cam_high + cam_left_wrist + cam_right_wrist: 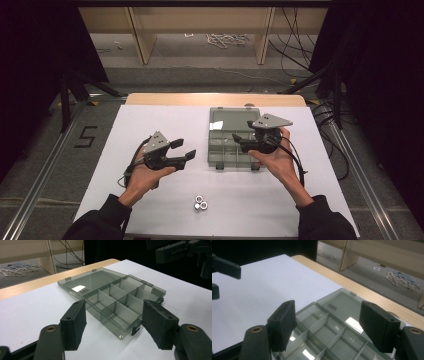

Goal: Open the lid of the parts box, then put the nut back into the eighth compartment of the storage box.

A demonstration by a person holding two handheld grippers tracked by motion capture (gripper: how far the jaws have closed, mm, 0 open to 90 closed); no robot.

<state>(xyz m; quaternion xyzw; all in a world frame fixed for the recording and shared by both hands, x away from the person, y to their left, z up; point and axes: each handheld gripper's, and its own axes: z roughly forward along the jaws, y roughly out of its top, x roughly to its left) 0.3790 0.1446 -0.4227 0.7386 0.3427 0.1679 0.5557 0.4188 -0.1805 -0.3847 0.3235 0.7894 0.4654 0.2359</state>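
Observation:
A clear grey compartment box [235, 136] lies open on the white sheet, its lid folded back flat toward the far edge; its compartments [117, 302] [332, 336] look empty. Three metal nuts [200, 203] sit close together near the front of the sheet. My left gripper [183, 149] is held open left of the box, jaws pointing at it, nothing between them [113, 325]. My right gripper [242, 140] hovers open over the box's right side, jaws pointing left [328, 327].
A white sheet [150, 125] covers the wooden table [215, 99]. Beyond the table are wooden shelf legs [142, 40], a coil of white cord [227, 39] and black cables [295, 50] on the floor. Black stands flank both sides.

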